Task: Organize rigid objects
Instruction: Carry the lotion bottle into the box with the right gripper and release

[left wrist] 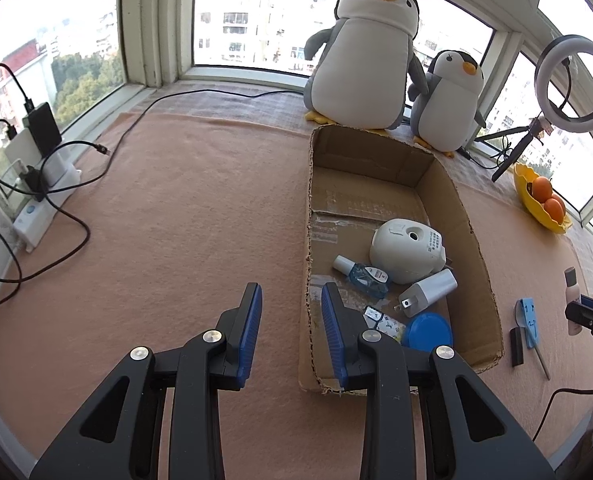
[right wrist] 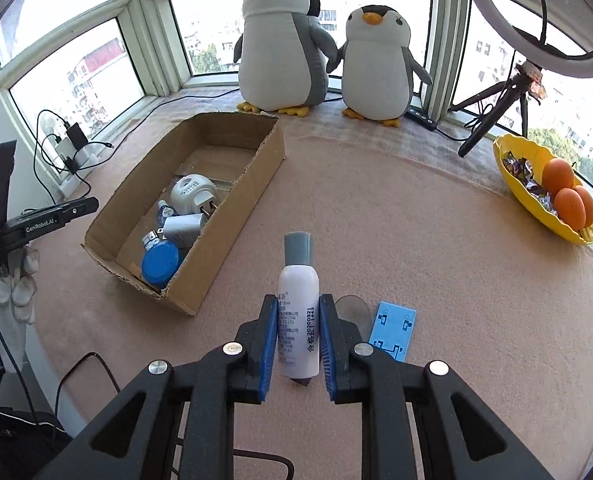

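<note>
Right wrist view: right gripper (right wrist: 296,344) pinches a bottle (right wrist: 299,312) between its blue ribbed pads, bottle upright, white smooth plastic cylinder with grey cap and printed label, its base clear of the cloth, near and right of the box (right wrist: 256,168). Box: corrugated cardboard, open top, torn rough edges, tape on floor. Contents, stowed at its near end: a white rounded plug-in unit (left wrist: 406,250), hard glossy shell; a white charger (left wrist: 428,292) with metal prongs; a small clear blue bottle (left wrist: 366,276) with white cap; a blue round lid (left wrist: 428,330), flat plastic disc; a small patterned item under it, kind unclear. The far half of the box is bare. Left on the cloth, near right: a blue plate (right wrist: 392,330), flat rectangular plastic with cut slots; a grey disc (right wrist: 351,308) just beside it, partly hidden; a black bar (left wrist: 517,346), small and matte. Judgement: roughly half done; one item in hand, about three to go. Left gripper (left wrist: 291,300): spread, holding nothing, poised by the box's near left wall. Surface: peach cloth (right wrist: 416,220), soft, napped.
</note>
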A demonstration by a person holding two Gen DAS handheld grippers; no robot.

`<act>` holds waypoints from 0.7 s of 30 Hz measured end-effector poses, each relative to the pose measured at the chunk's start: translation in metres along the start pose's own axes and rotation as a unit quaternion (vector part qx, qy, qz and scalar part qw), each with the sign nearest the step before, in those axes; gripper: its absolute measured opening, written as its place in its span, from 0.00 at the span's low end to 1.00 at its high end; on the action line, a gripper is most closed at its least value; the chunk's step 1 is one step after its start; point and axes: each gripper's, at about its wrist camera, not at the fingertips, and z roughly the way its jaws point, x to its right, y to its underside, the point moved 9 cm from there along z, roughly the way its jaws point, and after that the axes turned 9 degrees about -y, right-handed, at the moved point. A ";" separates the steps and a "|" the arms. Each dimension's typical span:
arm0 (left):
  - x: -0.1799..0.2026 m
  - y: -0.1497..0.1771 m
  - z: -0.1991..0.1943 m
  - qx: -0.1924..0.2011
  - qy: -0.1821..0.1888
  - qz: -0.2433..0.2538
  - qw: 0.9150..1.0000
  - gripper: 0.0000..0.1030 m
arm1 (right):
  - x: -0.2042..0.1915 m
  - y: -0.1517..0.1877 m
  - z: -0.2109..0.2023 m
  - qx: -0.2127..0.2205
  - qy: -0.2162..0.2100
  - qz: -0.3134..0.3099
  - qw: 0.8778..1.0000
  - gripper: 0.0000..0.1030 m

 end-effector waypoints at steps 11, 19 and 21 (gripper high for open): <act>0.004 0.000 0.012 -0.004 -0.002 0.003 1.000 0.28 | -0.057 -0.049 0.017 0.038 -0.046 -0.013 0.998 0.17; 0.000 -0.003 0.017 -0.002 -0.007 -0.003 1.000 0.28 | -0.092 -0.076 0.032 0.049 -0.058 -0.029 0.997 0.18; 0.000 -0.003 0.019 -0.005 -0.005 -0.003 1.000 0.28 | -0.098 -0.080 0.038 0.047 -0.061 -0.033 0.996 0.18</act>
